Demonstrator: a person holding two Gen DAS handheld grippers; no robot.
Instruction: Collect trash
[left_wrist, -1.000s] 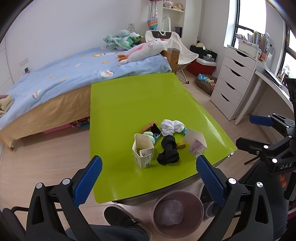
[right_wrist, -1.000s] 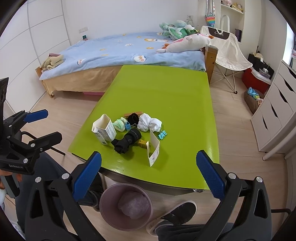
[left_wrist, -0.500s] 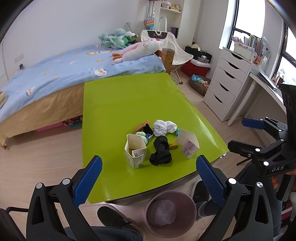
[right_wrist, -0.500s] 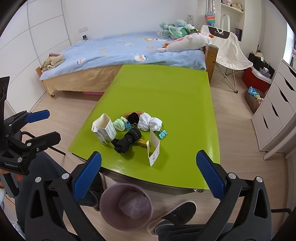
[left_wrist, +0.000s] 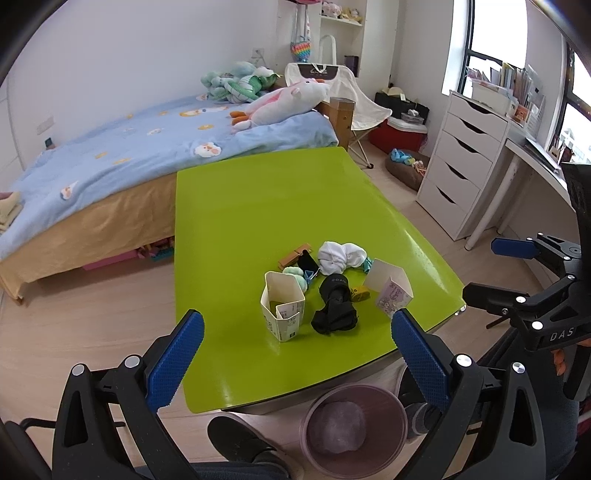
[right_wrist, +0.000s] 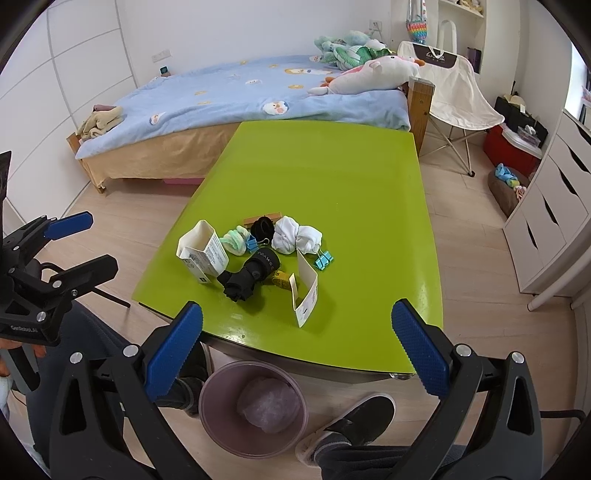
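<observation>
Two empty paper cartons stand on the green table (left_wrist: 236, 206): a cream one (left_wrist: 282, 308) at left, also in the right wrist view (right_wrist: 202, 252), and a white one with a pink print (left_wrist: 389, 288) at right, also in the right wrist view (right_wrist: 306, 290). Between them lie black socks (left_wrist: 334, 306), white socks (left_wrist: 341, 254), a mint sock (left_wrist: 295, 277) and blue binder clips (right_wrist: 322, 259). A pinkish bin (left_wrist: 354, 428) with a crumpled bag stands on the floor below the near table edge. My left gripper (left_wrist: 295, 362) and right gripper (right_wrist: 295, 354) are open, empty, above that edge.
A bed (left_wrist: 110, 166) with plush toys stands beyond the table. A white drawer unit (left_wrist: 465, 158) and a desk are at right. A folding chair (right_wrist: 454, 92) is at the back. The person's shoes (right_wrist: 354, 424) are by the bin.
The left gripper has drifted left and turned slightly, so the table items sit further right in its view. The right gripper has barely moved. Both stay open.
</observation>
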